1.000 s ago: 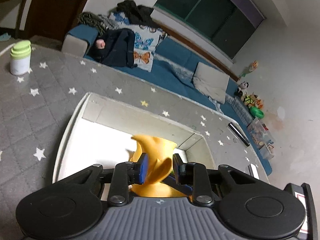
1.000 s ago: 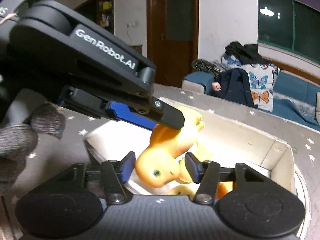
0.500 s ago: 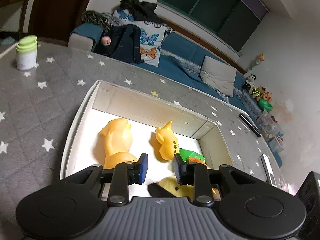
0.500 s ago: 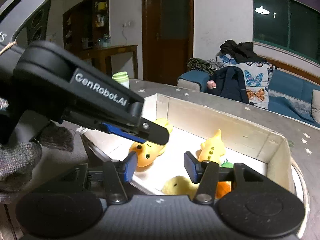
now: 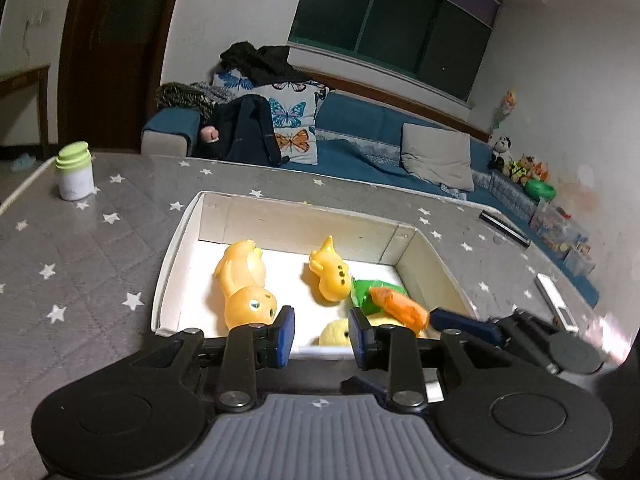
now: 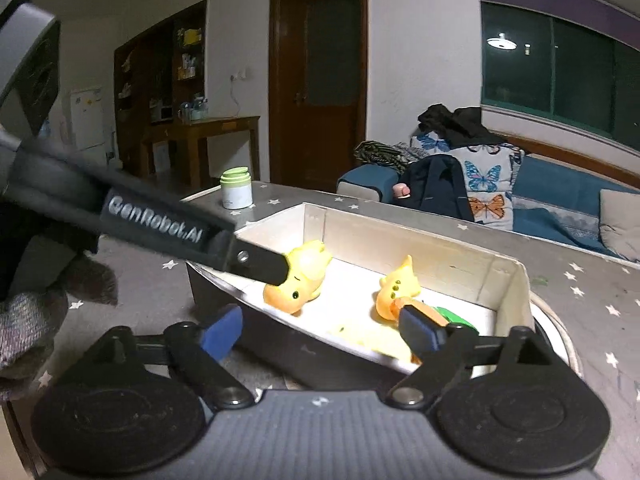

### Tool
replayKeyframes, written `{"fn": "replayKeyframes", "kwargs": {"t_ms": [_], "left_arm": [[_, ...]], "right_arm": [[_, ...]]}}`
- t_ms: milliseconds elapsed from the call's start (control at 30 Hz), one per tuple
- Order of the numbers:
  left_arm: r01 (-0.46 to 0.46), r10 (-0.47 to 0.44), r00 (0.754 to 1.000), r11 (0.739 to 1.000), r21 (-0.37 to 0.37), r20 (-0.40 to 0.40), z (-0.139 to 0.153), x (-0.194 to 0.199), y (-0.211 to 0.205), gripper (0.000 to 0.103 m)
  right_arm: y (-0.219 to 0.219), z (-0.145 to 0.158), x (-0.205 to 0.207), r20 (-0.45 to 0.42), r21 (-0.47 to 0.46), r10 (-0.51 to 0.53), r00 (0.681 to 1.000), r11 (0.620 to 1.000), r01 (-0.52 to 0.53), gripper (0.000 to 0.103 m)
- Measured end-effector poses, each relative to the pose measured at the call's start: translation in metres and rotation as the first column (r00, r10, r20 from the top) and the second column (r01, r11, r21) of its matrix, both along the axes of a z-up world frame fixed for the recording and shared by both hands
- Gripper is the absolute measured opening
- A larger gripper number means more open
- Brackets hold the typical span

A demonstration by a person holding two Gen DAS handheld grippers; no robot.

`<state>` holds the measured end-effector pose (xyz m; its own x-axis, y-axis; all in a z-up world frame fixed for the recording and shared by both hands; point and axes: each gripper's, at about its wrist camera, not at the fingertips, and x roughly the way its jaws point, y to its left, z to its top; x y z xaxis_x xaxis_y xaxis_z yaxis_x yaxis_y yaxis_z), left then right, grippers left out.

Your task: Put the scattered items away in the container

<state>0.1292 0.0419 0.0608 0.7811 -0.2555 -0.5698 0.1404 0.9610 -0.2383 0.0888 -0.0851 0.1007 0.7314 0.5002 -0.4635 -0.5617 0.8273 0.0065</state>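
A white cardboard box (image 5: 176,240) (image 6: 508,280) sits on the grey star-print table. An orange dinosaur toy (image 5: 244,284) (image 6: 298,280) lies inside at its left. A smaller yellow-orange figure (image 5: 330,274) (image 6: 398,286), a green and orange toy (image 5: 376,292) and a fuzzy yellow toy (image 5: 336,330) lie beside it. My left gripper (image 5: 322,338) hovers at the box's near rim, its jaws opening with nothing between them. My right gripper (image 6: 322,332) is at the near wall, its jaws opening wide and holding nothing. The left gripper's finger (image 6: 276,270) crosses the right wrist view.
A white jar with a green lid (image 5: 75,172) (image 6: 236,188) stands at the far left of the table. A black remote (image 5: 504,228) and a white device (image 5: 556,300) lie at the right edge. A gloved hand (image 6: 24,320) holds the left gripper. A blue sofa lies beyond.
A second ago both grippers were shut on the orange dinosaur toy above the box. It now lies in the box, both grippers have drawn back, and the right jaws have spread wide.
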Motion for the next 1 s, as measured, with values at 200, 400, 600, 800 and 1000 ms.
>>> {"fn": "replayKeyframes", "kwargs": {"t_ms": [200, 400, 600, 800, 1000], "left_arm": [[-0.027, 0.027, 1.000, 0.999, 0.030, 0.001, -0.005, -0.015, -0.005, 0.032], [-0.054, 0.054, 0.998, 0.997, 0.063, -0.008, -0.012, -0.022, -0.009, 0.032], [-0.082, 0.084, 0.996, 0.992, 0.091, -0.017, -0.019, -0.029, -0.010, 0.032], [-0.102, 0.106, 0.994, 0.986, 0.134, -0.018, -0.024, -0.033, -0.012, 0.032], [-0.124, 0.128, 0.992, 0.974, 0.188, -0.007, -0.027, -0.036, -0.015, 0.032]], "right_arm": [[-0.011, 0.000, -0.018, -0.019, 0.034, -0.032, 0.999, 0.999, 0.033, 0.103], [-0.016, -0.006, -0.028, -0.029, 0.019, -0.071, 0.997, 0.997, 0.072, 0.103], [-0.021, -0.009, -0.036, -0.054, 0.025, -0.117, 0.992, 0.993, 0.118, 0.103], [-0.024, -0.016, -0.035, -0.089, 0.022, -0.152, 0.984, 0.988, 0.154, 0.103], [-0.023, -0.017, -0.036, -0.102, 0.014, -0.158, 0.982, 0.987, 0.161, 0.103]]}}
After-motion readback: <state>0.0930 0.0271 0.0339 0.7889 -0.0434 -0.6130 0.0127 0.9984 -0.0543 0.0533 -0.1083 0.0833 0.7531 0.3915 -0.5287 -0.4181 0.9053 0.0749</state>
